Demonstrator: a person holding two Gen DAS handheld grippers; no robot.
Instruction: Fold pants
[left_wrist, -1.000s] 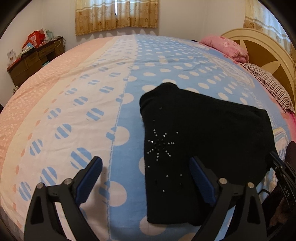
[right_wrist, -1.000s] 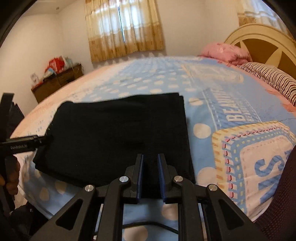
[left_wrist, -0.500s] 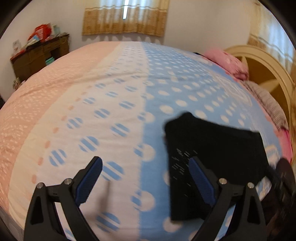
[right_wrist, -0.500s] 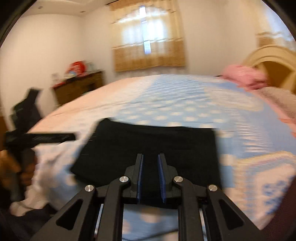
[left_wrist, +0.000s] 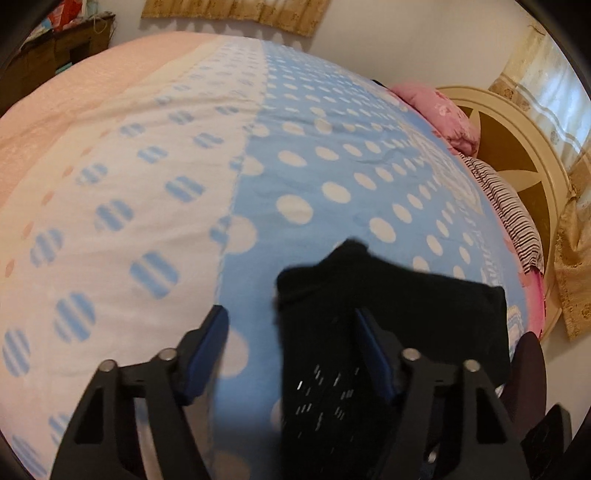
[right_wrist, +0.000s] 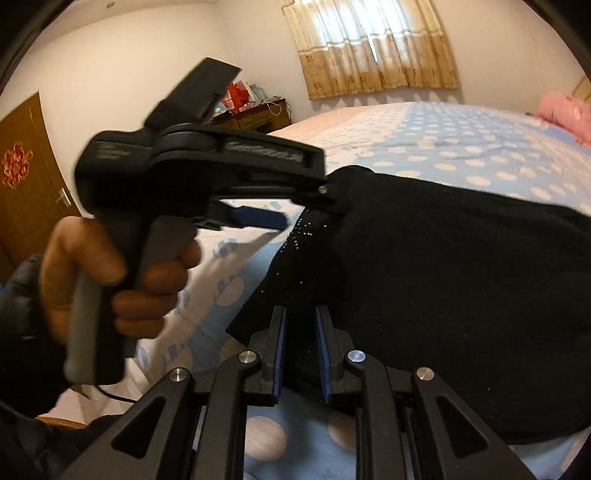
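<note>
The black pants (left_wrist: 424, 325) lie folded into a compact rectangle on the bed, with a patch of small shiny studs (left_wrist: 325, 387) near the front edge. My left gripper (left_wrist: 291, 343) is open and empty, its right finger over the pants' left part and its left finger over the bedspread. In the right wrist view the pants (right_wrist: 461, 277) fill the right half. My right gripper (right_wrist: 300, 354) has its jaws nearly together at the pants' front edge, with only a narrow gap; no cloth shows between them. The left gripper's body, held in a hand (right_wrist: 110, 266), shows at the left.
The bedspread (left_wrist: 295, 155) is blue with white dots, white and pink at the left. A pink pillow (left_wrist: 443, 114), striped pillow (left_wrist: 509, 206) and cream headboard (left_wrist: 517, 155) lie at the right. A wooden dresser (right_wrist: 255, 114) stands by the curtained window, a door (right_wrist: 22, 192) at left.
Both grippers have lifted and swung left. The left gripper's jaws have narrowed but stay open. The left hand now looms large in the right wrist view. The pants have not moved.
</note>
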